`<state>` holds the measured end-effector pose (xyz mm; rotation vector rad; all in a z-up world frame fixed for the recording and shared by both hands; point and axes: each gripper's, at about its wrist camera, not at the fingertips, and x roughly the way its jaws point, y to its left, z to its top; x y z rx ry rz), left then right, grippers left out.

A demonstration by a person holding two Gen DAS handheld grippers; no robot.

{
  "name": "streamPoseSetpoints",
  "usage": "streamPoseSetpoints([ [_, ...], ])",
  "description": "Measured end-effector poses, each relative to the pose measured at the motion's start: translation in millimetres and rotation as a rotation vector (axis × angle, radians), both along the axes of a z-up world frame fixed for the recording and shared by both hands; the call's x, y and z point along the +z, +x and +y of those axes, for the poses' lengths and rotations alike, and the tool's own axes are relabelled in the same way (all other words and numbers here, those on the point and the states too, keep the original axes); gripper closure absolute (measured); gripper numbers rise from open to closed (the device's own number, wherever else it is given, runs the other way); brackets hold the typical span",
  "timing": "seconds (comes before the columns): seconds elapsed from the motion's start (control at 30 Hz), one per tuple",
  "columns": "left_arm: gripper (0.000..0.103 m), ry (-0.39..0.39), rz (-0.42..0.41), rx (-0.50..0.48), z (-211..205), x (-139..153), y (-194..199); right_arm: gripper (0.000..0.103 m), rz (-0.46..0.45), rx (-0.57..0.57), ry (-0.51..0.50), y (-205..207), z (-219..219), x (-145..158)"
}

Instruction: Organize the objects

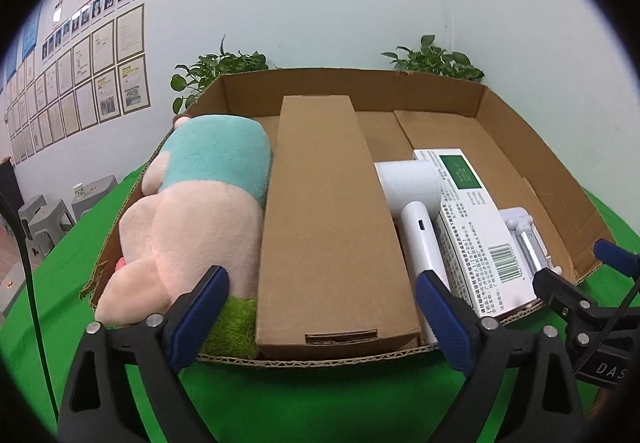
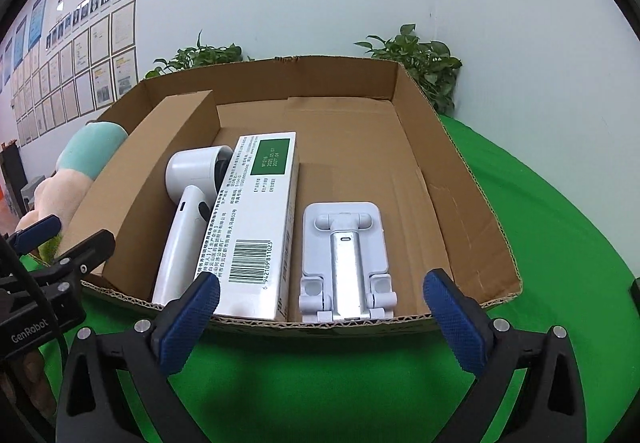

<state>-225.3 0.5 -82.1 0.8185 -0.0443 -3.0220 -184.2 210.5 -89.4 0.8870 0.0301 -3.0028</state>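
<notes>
Corrugated tray (image 2: pixel 460 179) holds fuzzy plush (image 1: pixel 192 211), perhaps a pig; both tongs (image 1: pixel 320 319) (image 2: pixel 320 323) gape empty.

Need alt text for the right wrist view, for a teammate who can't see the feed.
The open right gripper hovers at the near edge of a shallow cardboard tray on green cloth. Inside, left to right, lie a long brown box, a white handheld dryer, a white barcoded carton and a folded white phone stand. The left gripper shows at far left.
</notes>
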Motion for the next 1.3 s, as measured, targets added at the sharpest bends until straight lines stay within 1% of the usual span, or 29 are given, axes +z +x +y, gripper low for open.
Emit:
streamPoseSetpoints([
  [0.03, 0.002, -0.004, -0.007, -0.007, 1.3, -0.8, -1.1, 0.0, -0.003, -0.002, 0.003, -0.1, -0.6, -0.2],
  [0.07, 0.001, -0.009, -0.015, -0.005, 2.0, -1.7, -2.0, 0.0, -0.007, -0.004, 0.008, -0.5, -1.5, -0.5],
  [0.2, 0.001, -0.054, -0.041, 0.018, 7.4, -4.5, -5.4, 0.0, -0.015, -0.008, 0.017, -1.1, -4.3, -1.2],
  [0.4, 0.001, -0.087, -0.059, 0.033, 10.2, -5.9, -8.0, 0.0, -0.014, -0.01, 0.016, -0.7, -6.3, -1.2],
  [0.97, 0.001, -0.086, -0.059, 0.032, 10.1, -5.8, -8.3, 0.0, -0.014, -0.012, 0.016, -0.8, -7.2, -1.4],
  [1.13, 0.001, -0.068, -0.054, 0.024, 8.7, -4.9, -8.4, 0.0, -0.013, -0.009, 0.012, -0.8, -7.1, -1.2],
  [1.3, 0.001, -0.077, -0.057, 0.027, 9.1, -4.7, -9.2, 0.0, -0.013, -0.012, 0.012, -1.3, -10.3, -1.2],
])
